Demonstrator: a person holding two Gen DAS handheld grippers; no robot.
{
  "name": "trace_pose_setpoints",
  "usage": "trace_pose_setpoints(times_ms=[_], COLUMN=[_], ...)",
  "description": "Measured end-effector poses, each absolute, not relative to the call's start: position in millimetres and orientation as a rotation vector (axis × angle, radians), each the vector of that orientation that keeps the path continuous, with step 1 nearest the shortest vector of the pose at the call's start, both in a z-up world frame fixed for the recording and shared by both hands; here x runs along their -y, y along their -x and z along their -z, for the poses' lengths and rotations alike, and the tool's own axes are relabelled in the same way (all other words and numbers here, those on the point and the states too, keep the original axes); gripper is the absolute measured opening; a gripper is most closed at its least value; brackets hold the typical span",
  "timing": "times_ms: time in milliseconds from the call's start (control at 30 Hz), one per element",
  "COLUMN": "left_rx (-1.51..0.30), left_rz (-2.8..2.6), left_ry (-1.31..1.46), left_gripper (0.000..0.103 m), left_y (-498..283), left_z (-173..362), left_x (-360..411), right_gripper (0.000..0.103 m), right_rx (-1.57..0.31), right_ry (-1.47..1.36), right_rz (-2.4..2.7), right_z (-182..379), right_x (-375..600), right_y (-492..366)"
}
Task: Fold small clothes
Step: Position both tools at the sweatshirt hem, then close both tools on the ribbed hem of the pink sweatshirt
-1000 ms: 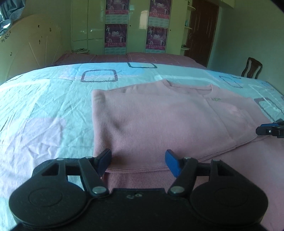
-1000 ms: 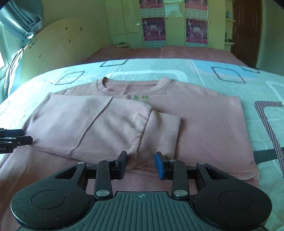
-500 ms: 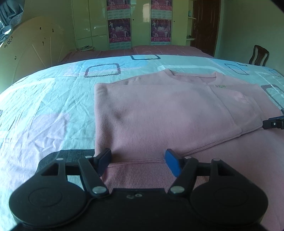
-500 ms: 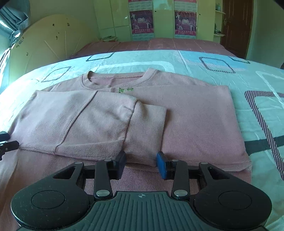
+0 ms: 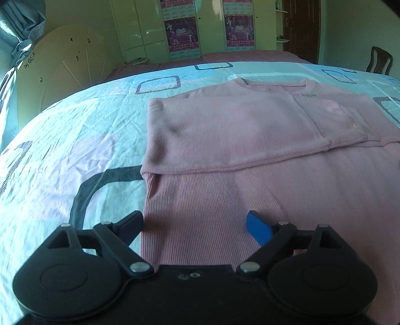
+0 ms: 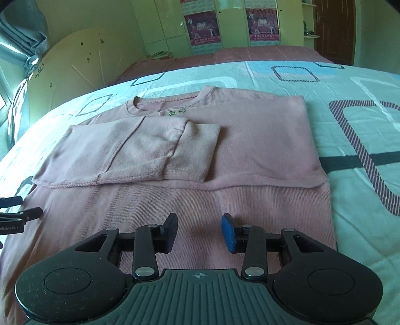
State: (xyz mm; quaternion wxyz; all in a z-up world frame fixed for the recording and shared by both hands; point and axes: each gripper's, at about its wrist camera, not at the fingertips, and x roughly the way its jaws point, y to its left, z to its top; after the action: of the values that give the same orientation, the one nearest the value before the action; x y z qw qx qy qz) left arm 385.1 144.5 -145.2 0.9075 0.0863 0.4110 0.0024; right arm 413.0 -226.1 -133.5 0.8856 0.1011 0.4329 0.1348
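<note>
The left gripper (image 5: 193, 226) is opening wide above the sweater (image 5: 250, 140), gripping nothing. The right gripper (image 6: 199, 231) hangs narrowly apart, empty. Bedsheet (image 5: 75, 130) spreads leftward; beyond stand a wardrobe (image 6: 225, 22) and headboard (image 6: 75, 67).

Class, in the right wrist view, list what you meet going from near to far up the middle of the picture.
right gripper → ribbed hem of the pink sweater → folded sleeve → neckline → patterned bedsheet → maroon cover → wardrobe.
</note>
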Motion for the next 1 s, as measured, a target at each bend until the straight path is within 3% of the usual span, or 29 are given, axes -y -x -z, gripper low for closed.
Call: trace_pose_setpoints(times_ms=[167, 233, 667, 1000], left_rx=[-0.844, -0.844, -0.866, -0.883], left_rz=[-0.033, -0.034, -0.035, 0.139], left_ry=[-0.166, -0.146, 0.129, 0.462], left_gripper=[0.090, 0.090, 0.065, 0.063], left_y=[-340.4, -316.1, -197.4, -172.9], left_z=[137.5, 135.1, 129.0, 137.6], left_x=[-146.8, -152.7, -200.7, -210.2], right_gripper=[0.043, 0.071, 0.071, 0.070], right_rx=[-0.876, -0.862, -0.898, -0.918], right_ry=[-0.265, -0.293, -0.633, -0.879], right_rz=[-0.274, -0.269, -0.279, -0.438], right_z=[121.9, 119.3, 145.4, 157.8], right_x=[263.6, 281.9, 376.0, 371.4], right_y=[-365.6, -342.9, -225.0, -196.3])
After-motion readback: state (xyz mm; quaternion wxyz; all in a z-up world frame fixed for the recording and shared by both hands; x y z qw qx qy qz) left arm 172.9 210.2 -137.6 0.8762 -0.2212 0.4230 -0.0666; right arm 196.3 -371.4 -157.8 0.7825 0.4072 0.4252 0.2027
